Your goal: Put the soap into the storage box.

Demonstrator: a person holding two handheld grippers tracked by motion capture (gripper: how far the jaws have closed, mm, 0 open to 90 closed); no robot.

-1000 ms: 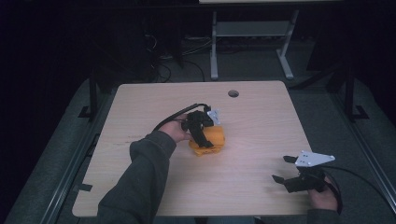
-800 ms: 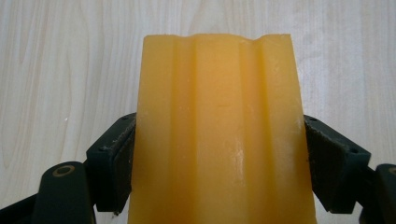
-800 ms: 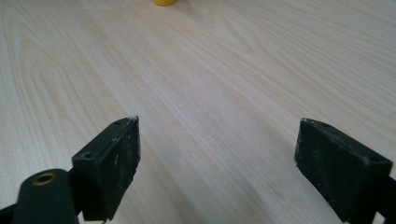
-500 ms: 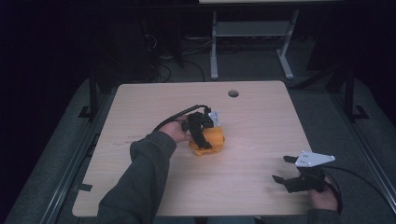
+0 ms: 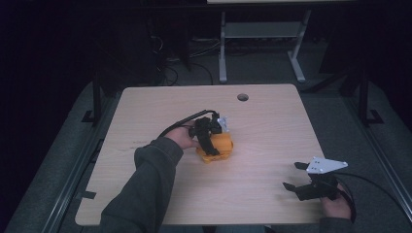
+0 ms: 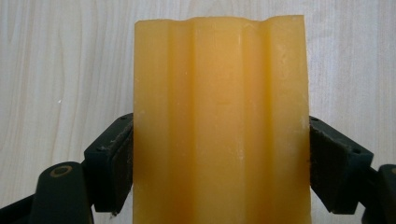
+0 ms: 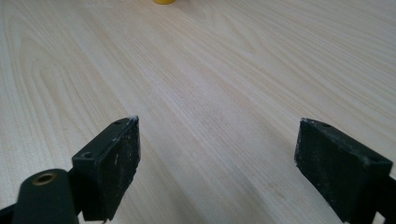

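L gripper (image 6: 219, 186) clamps block (image 6: 219, 121) across its width, long axis running fwd between jaws (R gripper (image 7: 215, 168) gapes, idle, well apart).

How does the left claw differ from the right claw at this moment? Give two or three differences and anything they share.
The left claw is shut on the orange block; the right claw is open, with nothing between its jaws. The left claw is near the middle of the table; the right claw is near its front right edge. Both have black jaws.
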